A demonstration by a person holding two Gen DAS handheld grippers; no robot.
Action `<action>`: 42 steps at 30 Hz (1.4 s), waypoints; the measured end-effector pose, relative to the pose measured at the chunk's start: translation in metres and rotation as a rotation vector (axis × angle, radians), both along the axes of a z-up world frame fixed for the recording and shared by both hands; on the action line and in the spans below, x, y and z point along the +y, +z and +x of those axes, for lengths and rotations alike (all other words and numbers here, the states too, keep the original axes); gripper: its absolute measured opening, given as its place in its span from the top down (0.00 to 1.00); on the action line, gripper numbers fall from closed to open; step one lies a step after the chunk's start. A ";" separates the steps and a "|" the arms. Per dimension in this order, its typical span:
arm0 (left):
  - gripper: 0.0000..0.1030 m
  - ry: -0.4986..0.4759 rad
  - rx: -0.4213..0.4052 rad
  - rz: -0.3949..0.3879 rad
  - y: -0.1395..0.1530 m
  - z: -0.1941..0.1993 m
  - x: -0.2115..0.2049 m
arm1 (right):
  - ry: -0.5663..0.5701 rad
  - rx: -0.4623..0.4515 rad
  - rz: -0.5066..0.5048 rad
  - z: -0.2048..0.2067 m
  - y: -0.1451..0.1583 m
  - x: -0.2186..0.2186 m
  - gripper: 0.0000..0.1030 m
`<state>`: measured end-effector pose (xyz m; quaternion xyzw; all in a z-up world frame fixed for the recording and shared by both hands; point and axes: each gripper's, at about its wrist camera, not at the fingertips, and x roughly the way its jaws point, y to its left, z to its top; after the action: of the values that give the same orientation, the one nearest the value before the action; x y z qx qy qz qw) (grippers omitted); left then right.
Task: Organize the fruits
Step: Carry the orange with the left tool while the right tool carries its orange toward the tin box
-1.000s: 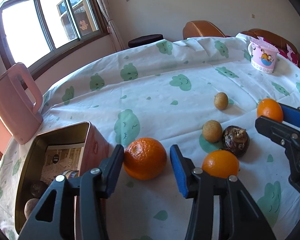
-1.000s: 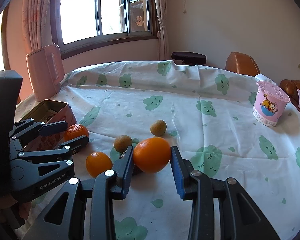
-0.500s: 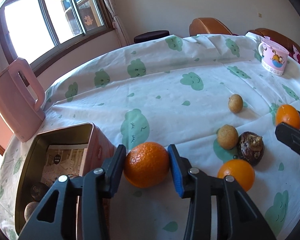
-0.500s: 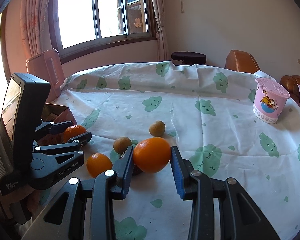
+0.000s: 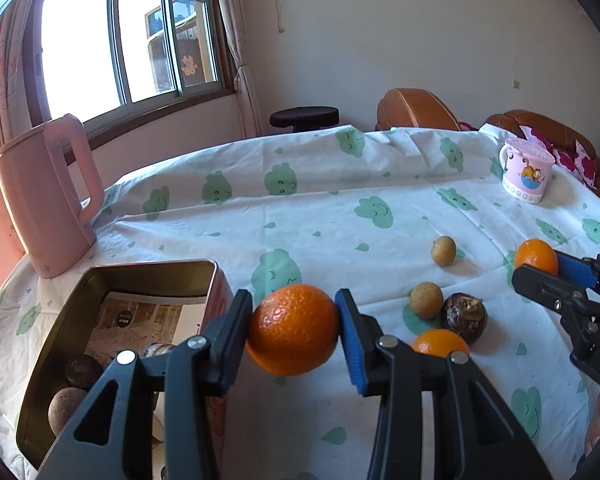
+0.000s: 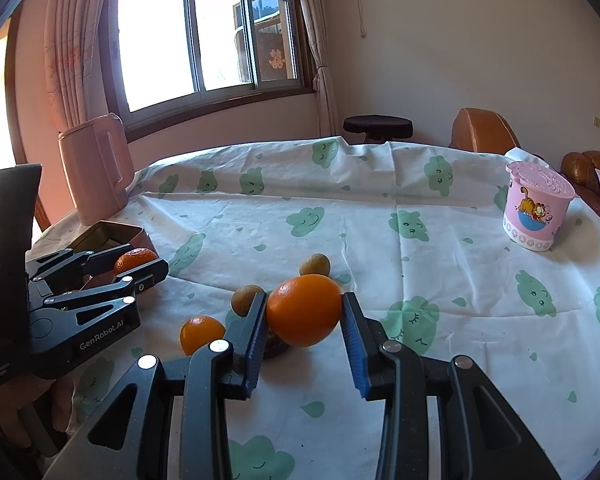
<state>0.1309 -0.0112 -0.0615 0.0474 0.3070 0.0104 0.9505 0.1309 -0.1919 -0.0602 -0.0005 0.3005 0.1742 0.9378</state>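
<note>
We hold one orange in each hand: left tongs (image 5: pixel 294 330) clamp the rough orange (image 5: pixel 293 329), just closed; right tongs (image 6: pixel 305 312) clamp the smooth orange (image 6: pixel 304 309). Next, we judge: lift leftward over the tin (image 5: pixel 148 270), lower left.

Quick count: three oranges (image 5: pixel 293 329) (image 5: pixel 536 257) (image 5: pixel 440 342), two small tan fruits (image 5: pixel 425 300) (image 5: pixel 443 251), one dark knobbly fruit (image 5: pixel 465 317), plus one tin (image 5: pixel 112 276), one pink jug (image 5: pixel 48 196), one pink cup (image 5: pixel 525 176).
</note>
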 end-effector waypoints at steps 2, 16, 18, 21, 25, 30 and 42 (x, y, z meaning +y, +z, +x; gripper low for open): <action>0.57 0.000 -0.025 -0.009 0.003 -0.005 0.001 | 0.001 -0.008 0.002 -0.002 0.001 0.000 0.63; 0.57 0.004 -0.138 -0.045 0.013 -0.030 0.008 | -0.003 -0.080 0.016 -0.013 0.007 -0.003 0.63; 0.57 0.005 -0.148 -0.043 0.014 -0.033 0.008 | -0.004 -0.089 0.016 -0.014 0.008 -0.003 0.63; 0.57 0.007 -0.158 -0.046 0.015 -0.036 0.008 | -0.005 -0.103 0.014 -0.016 0.009 -0.003 0.63; 0.57 0.008 -0.171 -0.053 0.016 -0.040 0.009 | -0.006 -0.123 0.015 -0.020 0.011 -0.003 0.63; 0.57 0.012 -0.194 -0.058 0.018 -0.046 0.010 | -0.009 -0.148 0.015 -0.024 0.013 -0.004 0.63; 0.57 0.014 -0.221 -0.065 0.020 -0.054 0.011 | -0.005 -0.200 0.013 -0.033 0.016 -0.003 0.63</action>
<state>0.0769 -0.0006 -0.0420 0.0131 0.2008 0.0121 0.9795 0.0980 -0.1953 -0.0446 -0.0110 0.2044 0.1728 0.9635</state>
